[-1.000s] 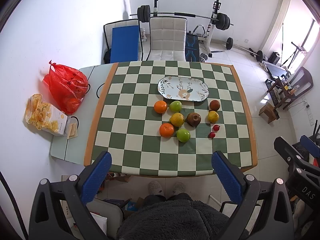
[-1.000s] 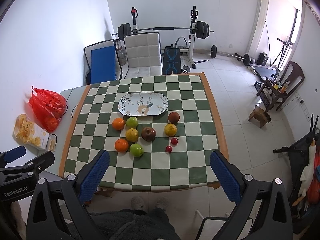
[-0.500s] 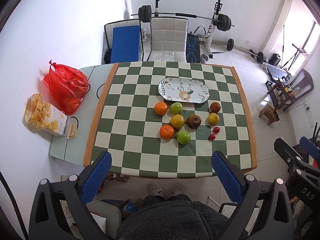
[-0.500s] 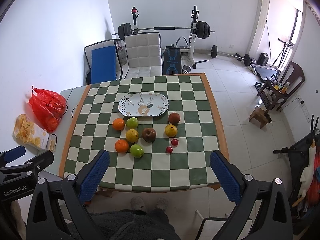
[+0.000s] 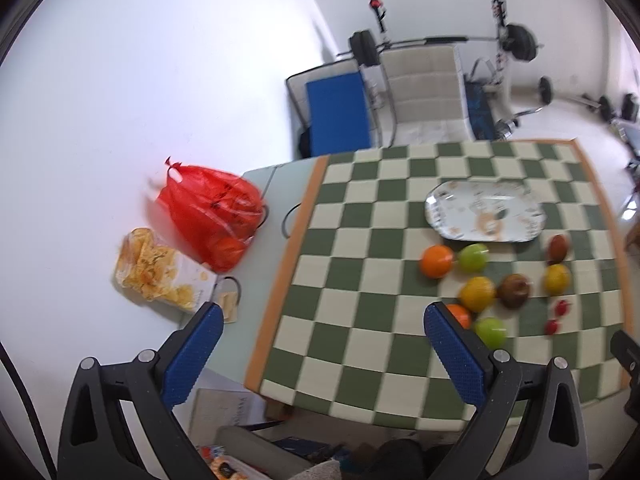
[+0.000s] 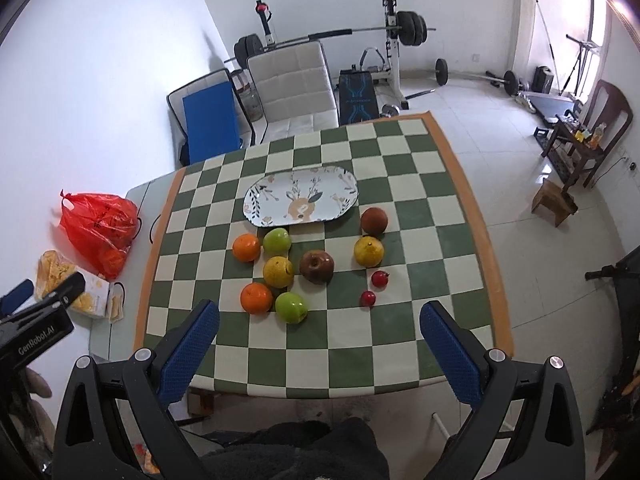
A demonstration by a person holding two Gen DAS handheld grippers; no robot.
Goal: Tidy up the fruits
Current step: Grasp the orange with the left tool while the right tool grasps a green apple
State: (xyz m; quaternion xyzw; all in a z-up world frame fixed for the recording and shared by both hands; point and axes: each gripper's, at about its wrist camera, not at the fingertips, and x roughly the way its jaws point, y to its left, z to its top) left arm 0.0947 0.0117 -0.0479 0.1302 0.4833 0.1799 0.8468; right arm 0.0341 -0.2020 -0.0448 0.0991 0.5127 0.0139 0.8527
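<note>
Evidently nothing is gathered yet: the patterned plate (image 6: 301,195) lies bare at the far middle of the checkered table (image 6: 404,344), probably as the collecting spot, with all the fruit loose on the cloth just near of it. Counted: two oranges (image 6: 246,247), two green apples (image 6: 277,239), two yellow fruits (image 6: 278,271), two brownish-red fruits (image 6: 317,266) and two small red ones (image 6: 380,279), ten in all. Both tools hang above the near edge, seemingly before a first reach. The right gripper (image 6: 319,349) has its fingers spread wide and holds nothing; the left gripper (image 5: 319,347), likewise wide and bare, points left of the fruit.
</note>
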